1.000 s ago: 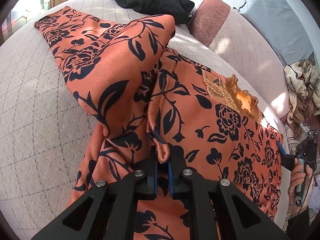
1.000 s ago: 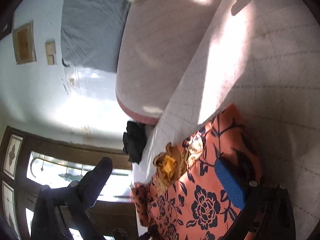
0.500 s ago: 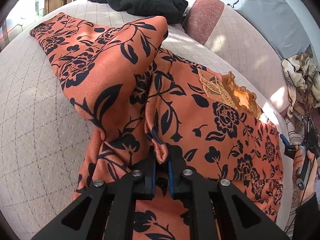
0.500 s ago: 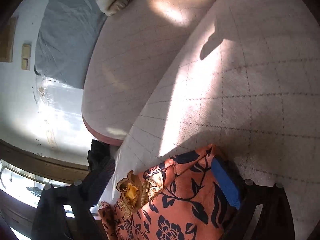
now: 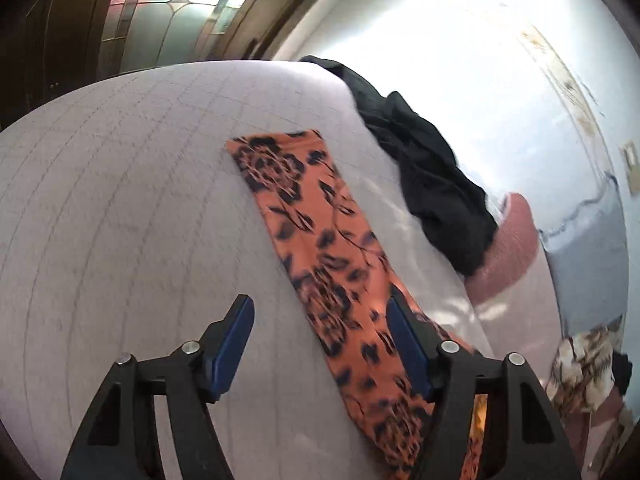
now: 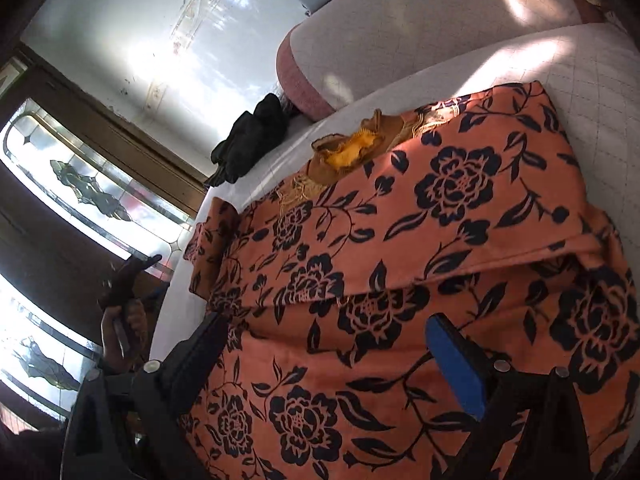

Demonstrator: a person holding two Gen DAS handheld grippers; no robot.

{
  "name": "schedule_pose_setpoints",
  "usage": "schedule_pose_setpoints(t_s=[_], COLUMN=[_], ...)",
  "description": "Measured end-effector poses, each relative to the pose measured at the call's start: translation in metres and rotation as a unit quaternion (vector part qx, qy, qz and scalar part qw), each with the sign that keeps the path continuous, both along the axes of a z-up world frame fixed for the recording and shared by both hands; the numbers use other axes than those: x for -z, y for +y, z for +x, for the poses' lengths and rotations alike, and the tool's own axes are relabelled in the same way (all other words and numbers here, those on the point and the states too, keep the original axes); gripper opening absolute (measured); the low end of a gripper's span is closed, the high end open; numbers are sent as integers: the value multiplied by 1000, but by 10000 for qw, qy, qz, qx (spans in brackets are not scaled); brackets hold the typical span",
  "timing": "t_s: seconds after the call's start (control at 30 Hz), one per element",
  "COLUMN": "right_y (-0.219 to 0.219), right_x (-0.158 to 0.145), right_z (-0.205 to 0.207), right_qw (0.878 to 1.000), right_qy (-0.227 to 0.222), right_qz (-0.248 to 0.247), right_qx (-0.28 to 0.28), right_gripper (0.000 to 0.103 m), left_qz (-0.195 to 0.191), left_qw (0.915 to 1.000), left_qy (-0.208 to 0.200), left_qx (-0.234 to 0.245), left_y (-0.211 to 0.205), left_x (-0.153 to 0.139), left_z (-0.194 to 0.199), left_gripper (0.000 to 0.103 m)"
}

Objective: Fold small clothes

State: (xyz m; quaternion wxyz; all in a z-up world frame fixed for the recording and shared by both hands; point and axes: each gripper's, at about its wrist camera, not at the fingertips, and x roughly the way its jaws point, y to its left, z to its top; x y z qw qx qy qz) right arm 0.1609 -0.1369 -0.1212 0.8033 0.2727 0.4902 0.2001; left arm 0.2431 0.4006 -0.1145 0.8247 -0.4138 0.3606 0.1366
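- The left gripper [image 5: 320,334] has just been opening. Its two blue pads [image 5: 232,346] are wide apart with nothing pinched between them.
- The right gripper [image 6: 332,354] has its fingers spread wide too.
- A hand [image 6: 120,330] grips the other tool's handle.

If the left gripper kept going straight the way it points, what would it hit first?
Probably the pale grid-patterned bed cover: the open left gripper points at bare cover, with the orange black-flowered garment just to its right. Depth is unclear.
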Motion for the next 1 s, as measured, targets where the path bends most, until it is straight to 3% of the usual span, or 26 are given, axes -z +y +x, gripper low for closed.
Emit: schedule_pose_setpoints(t_s=[0.13, 0.37, 0.43, 0.53, 0.6, 0.7, 0.77, 0.87, 0.93, 1.0], right_y=[7, 4, 4, 3, 0, -9, -16, -33, -46, -60], right_x=[11, 16, 18, 20, 18, 14, 9, 0, -6, -13], right_z=[-2, 6, 7, 6, 5, 2, -1, -6, -10, -15], right_qw=[9999, 9999, 9999, 9998, 9996, 9993, 9988, 9967, 9942, 9909], right_qy=[24, -5, -10, -19, -93, -196, -286, -416, -479, -561], right_qz=[-94, -139, -115, -194, -250, -201, -172, -75, 25, 88], right_qx=[-65, 39, 46, 47, 94, 242, 369, 696, 964, 1222], right_gripper=[100, 100, 100, 100, 100, 100, 100, 100, 100, 100], left_qz=[-256, 128, 513, 753, 1034, 1719, 2119, 2366, 2356, 2420], left_qw=[9995, 9987, 9964, 9946, 9926, 9851, 9748, 9568, 9440, 9254], left_qy=[57, 218, 594, 653, 536, -53, -620, -1422, -1794, -2036], left_qx=[-159, -453, -306, -300, -356, -42, 304, 910, 1454, 2087], left_y=[44, 60, 57, 54, 43, 2, -42, -124, -186, -257], left_x=[21, 35, 38, 29, 2, -71, -129, -203, -231, -243], left_z=[48, 85, 95, 96, 88, 70, 54, 26, 12, 2], left_gripper=[62, 61, 6, 5, 5, 5, 5, 5, 5, 5])
